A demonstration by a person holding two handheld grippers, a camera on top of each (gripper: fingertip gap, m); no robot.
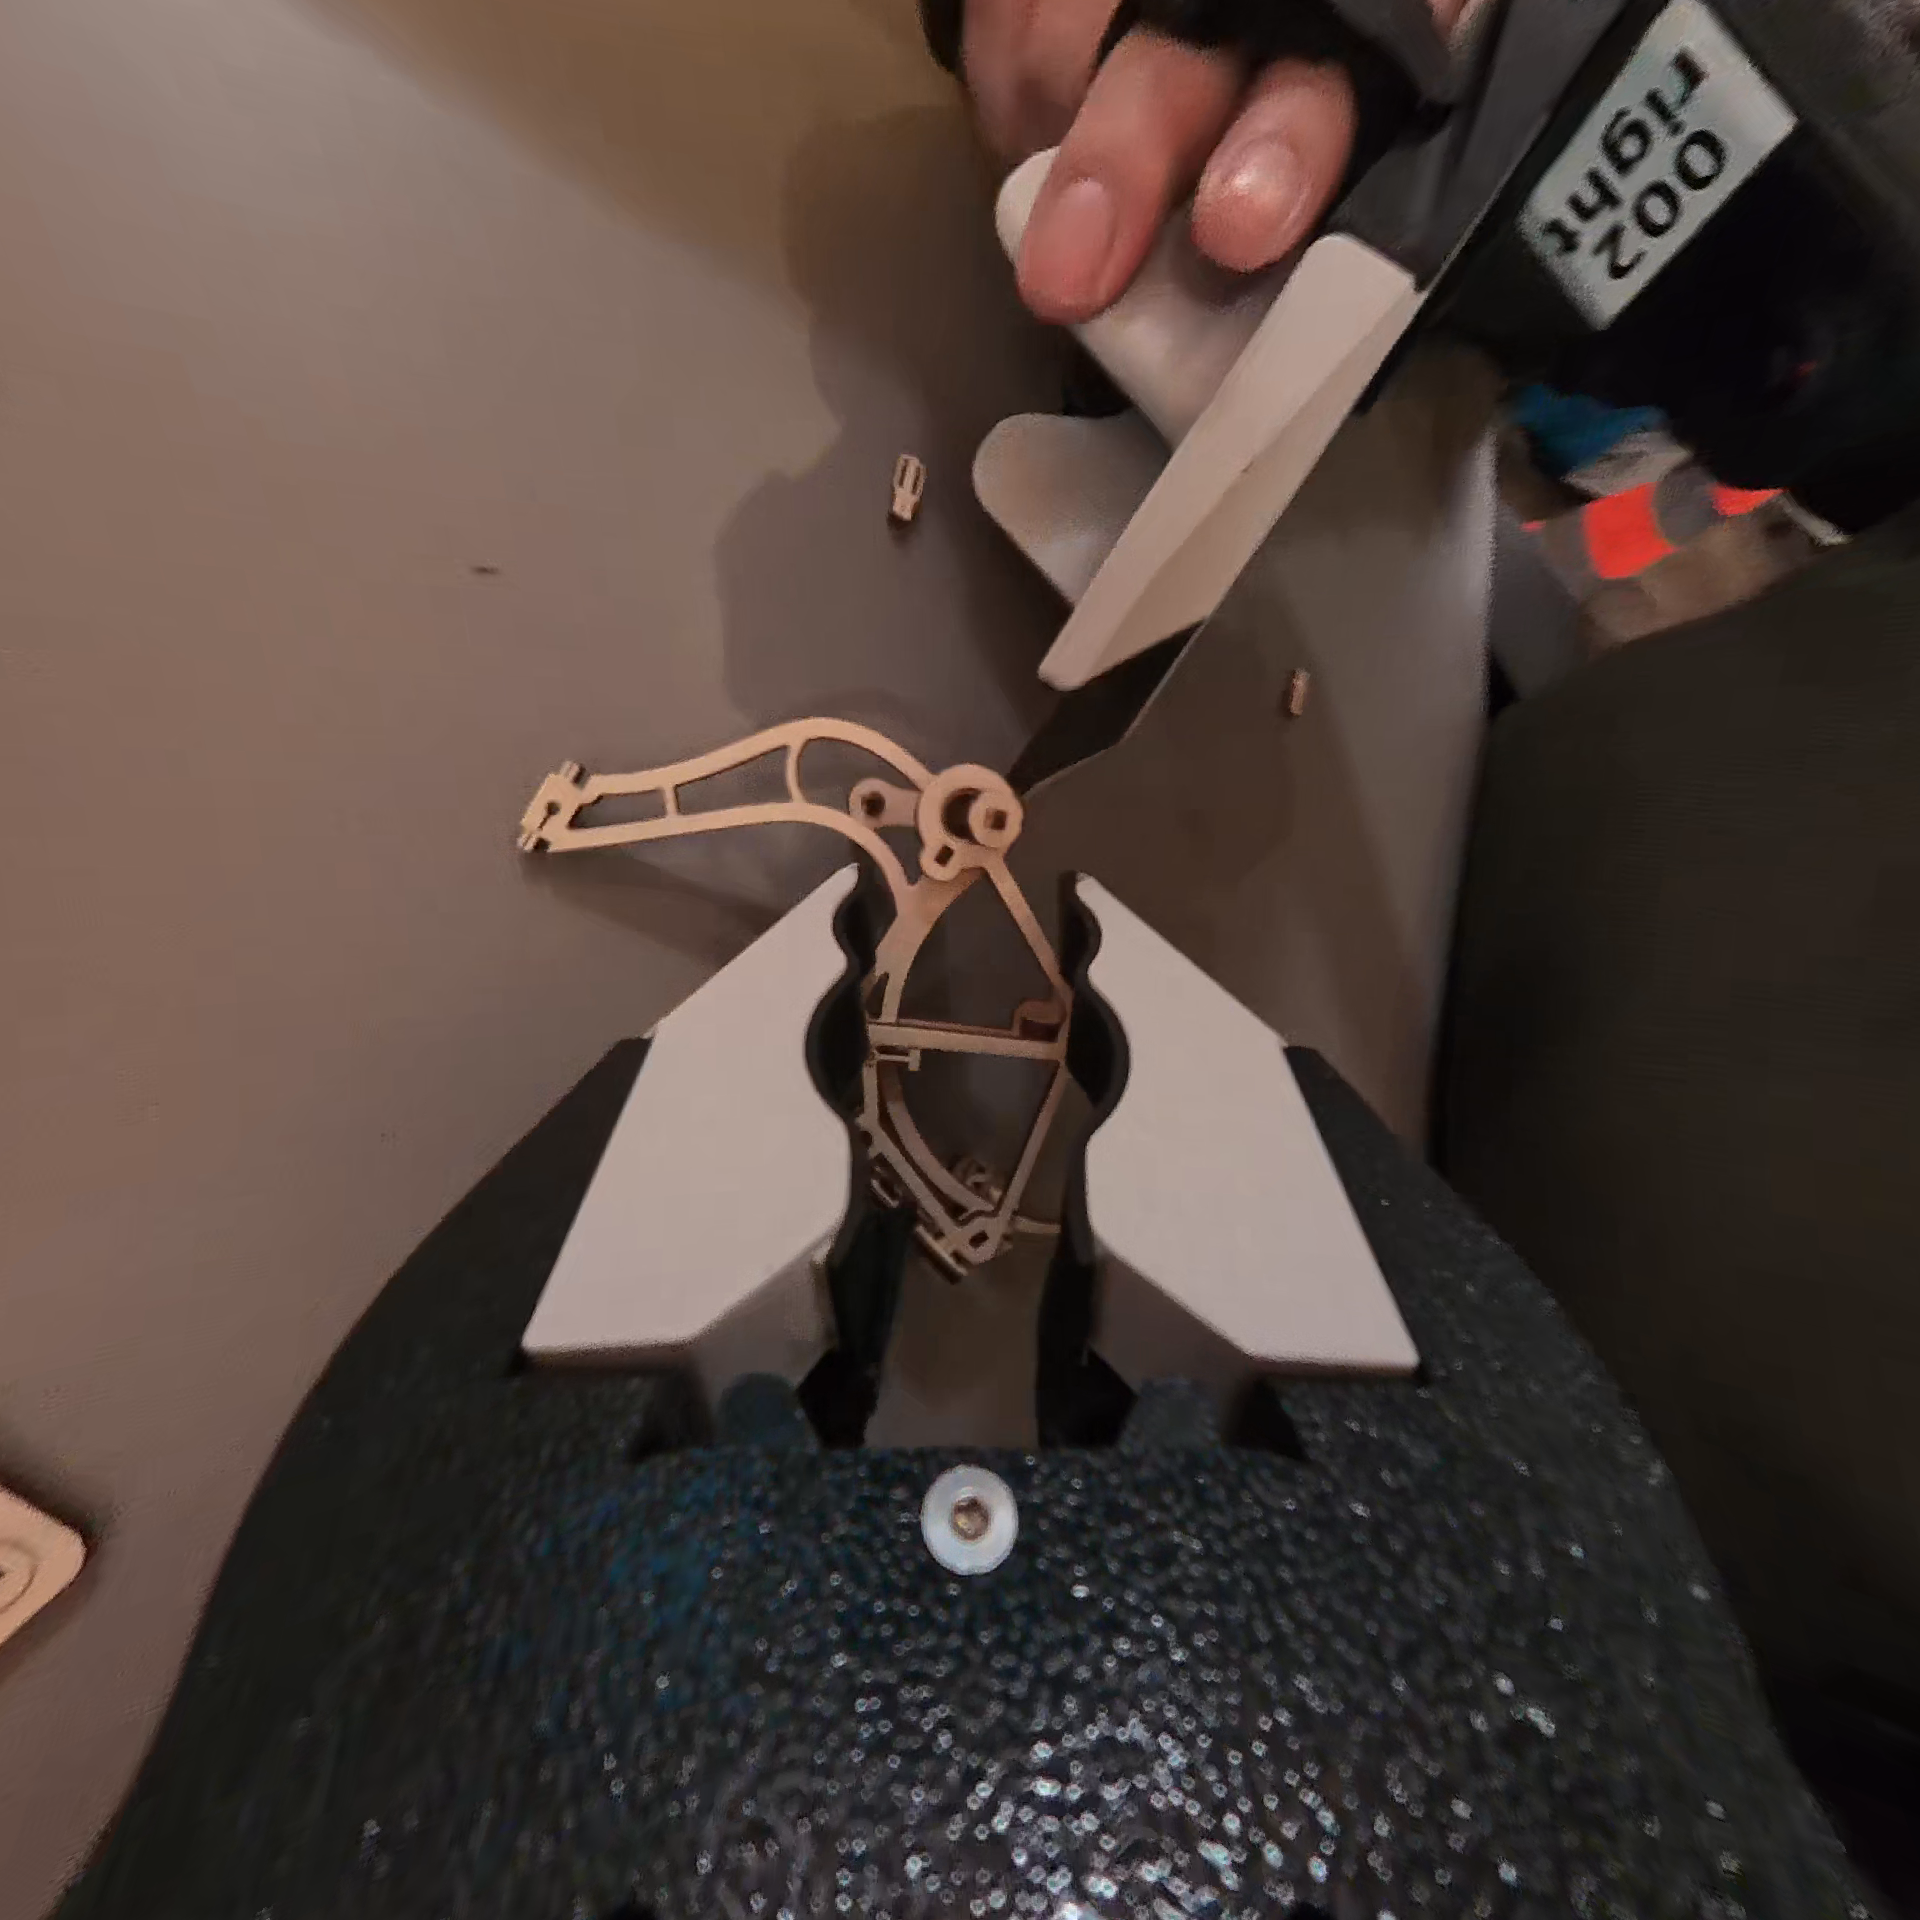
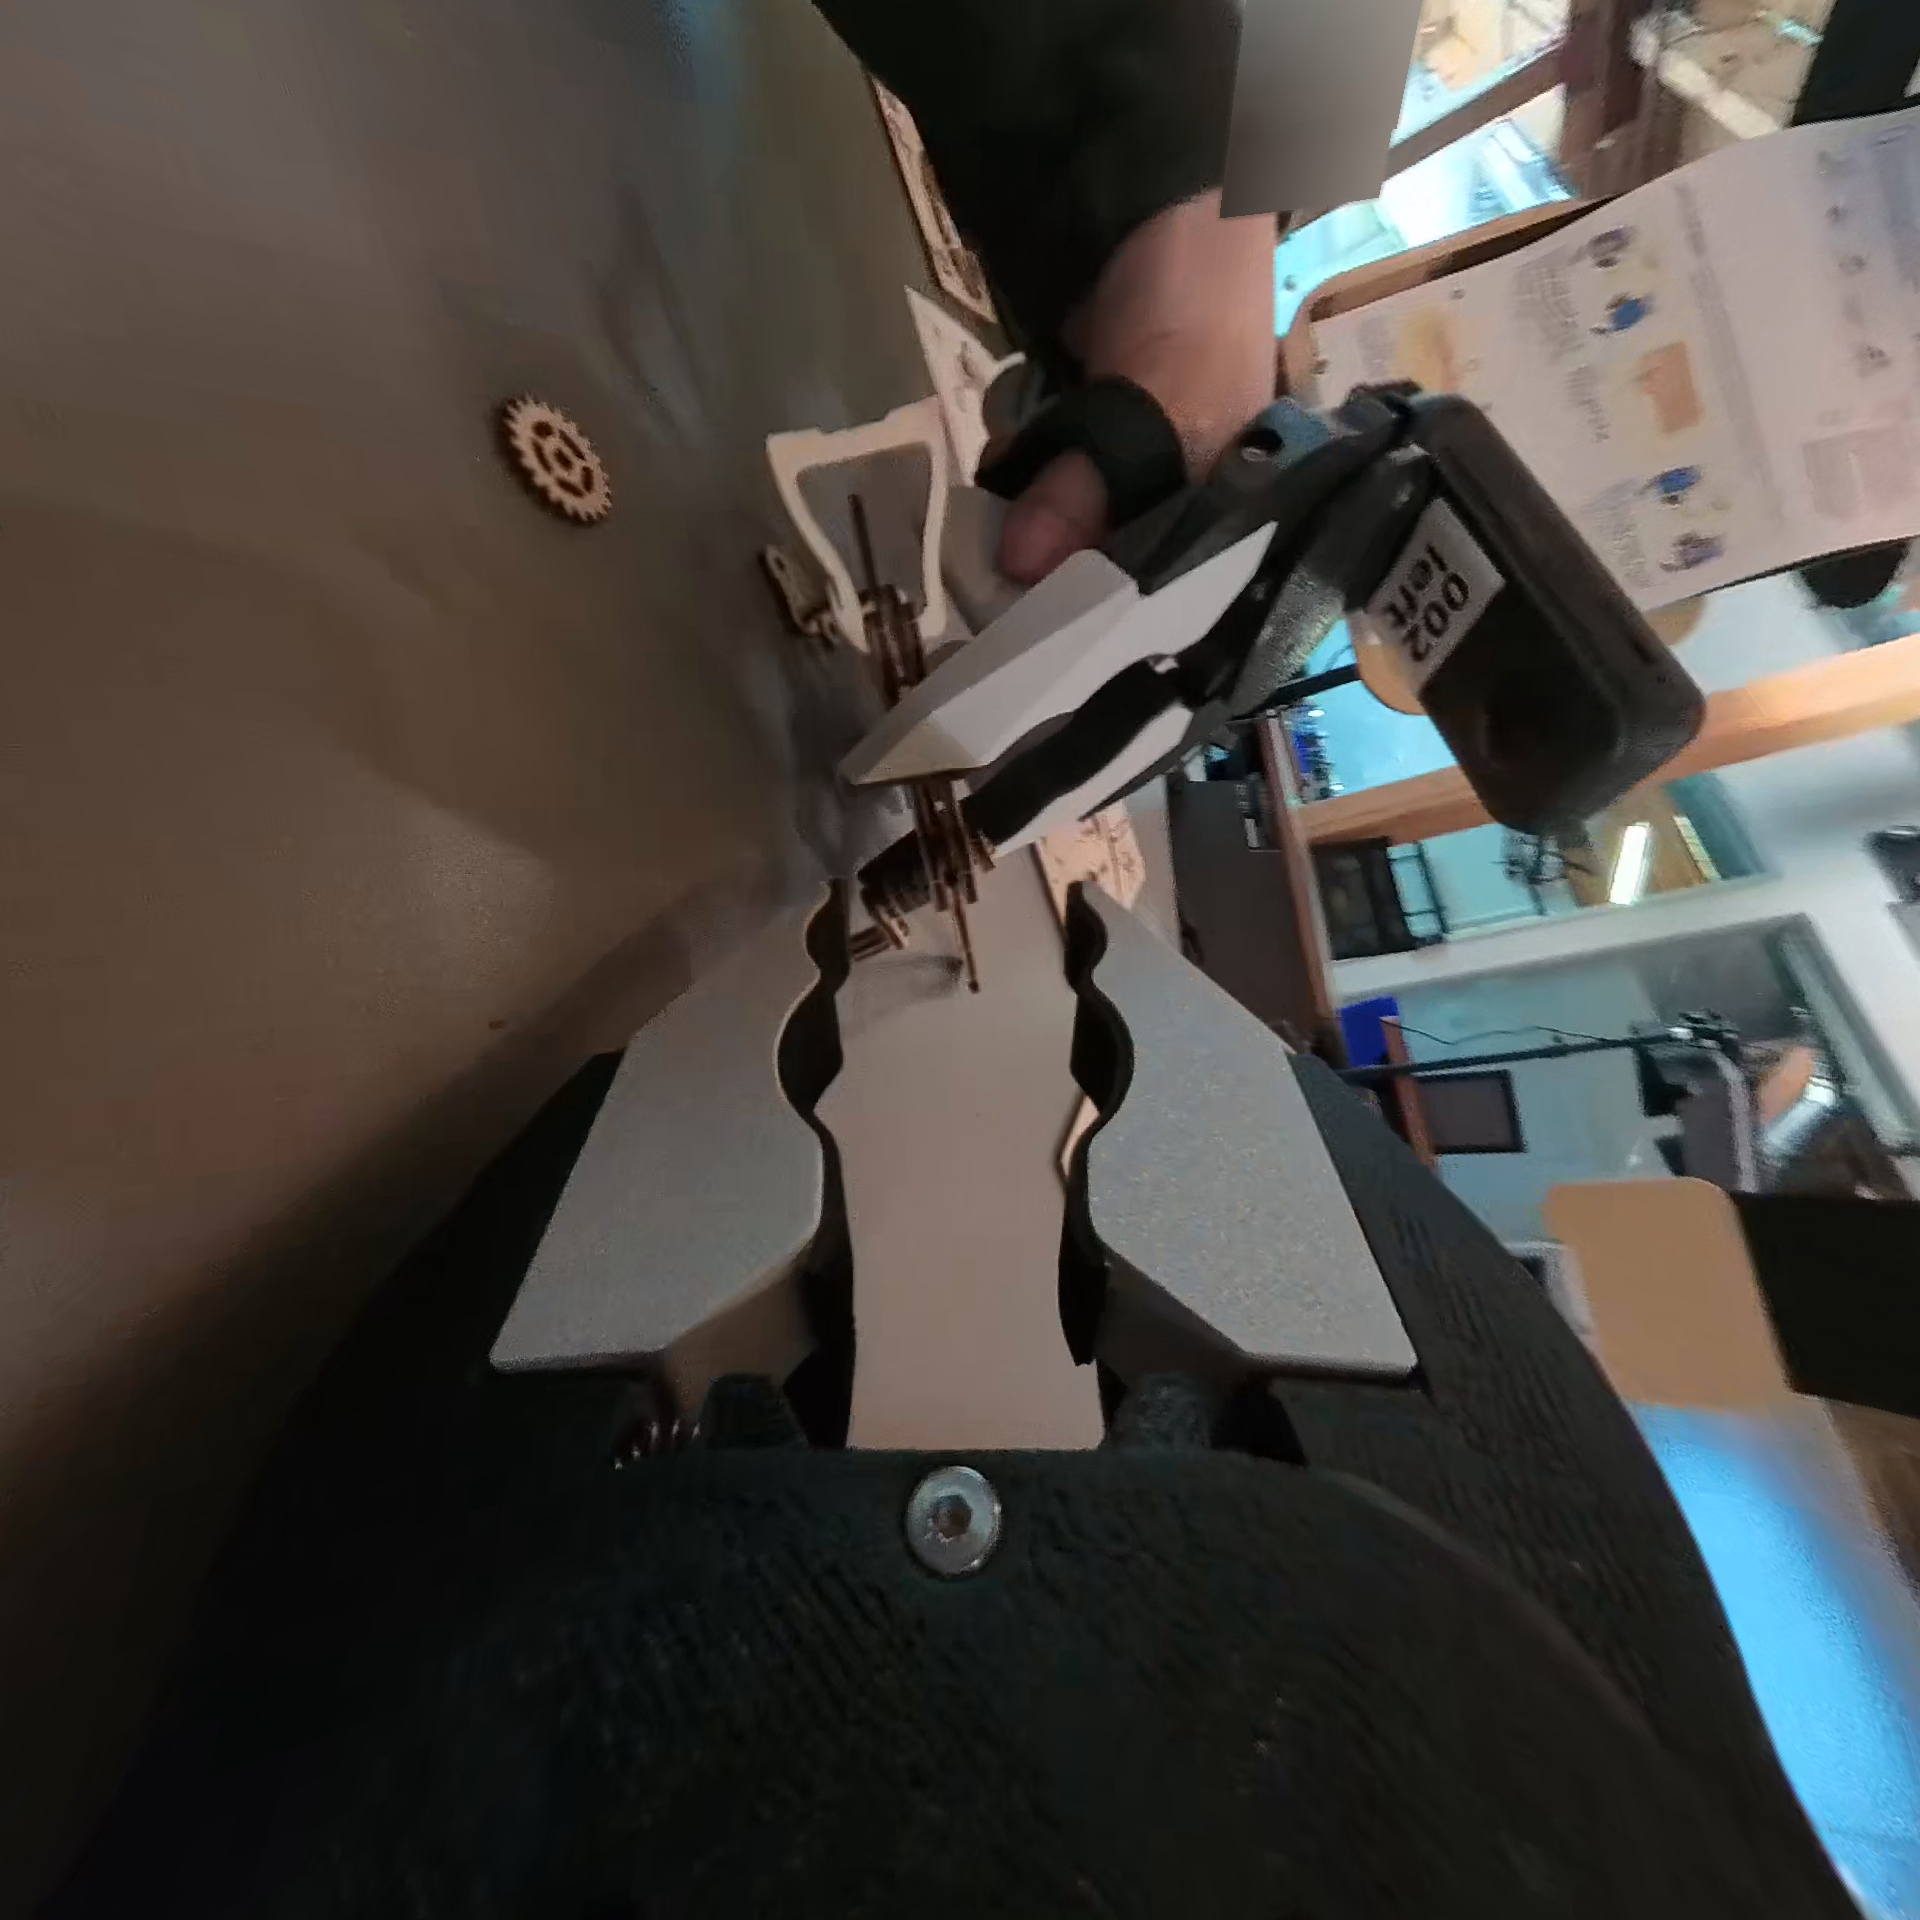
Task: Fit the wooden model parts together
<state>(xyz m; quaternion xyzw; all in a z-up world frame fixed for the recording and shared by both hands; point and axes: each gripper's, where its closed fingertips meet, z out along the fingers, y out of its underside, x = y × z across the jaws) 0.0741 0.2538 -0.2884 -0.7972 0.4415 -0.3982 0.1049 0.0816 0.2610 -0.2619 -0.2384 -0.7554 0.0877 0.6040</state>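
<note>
The left gripper (image 1: 966, 935) pinches the wooden frame (image 1: 961, 1039) between its fingers, above the desk (image 1: 312, 520). The right gripper (image 2: 956, 935), spread and empty, noses at the frame's round hub (image 1: 971, 810) just ahead. A hard push could snap the thin arm (image 1: 727, 790).

Wooden sheet (image 1: 36, 1569): cut off by the left picture edge, only a corner shows.
Wooden model (image 2: 914, 831): seen edge-on in the right wrist view, its shape is not readable.
Right gripper (image 1: 1023, 795): its tip meets the model; a grip cannot be told.
Small wooden piece (image 1: 1297, 694): too small to identify.
Printed sheet (image 2: 1662, 312): blurred.
</note>
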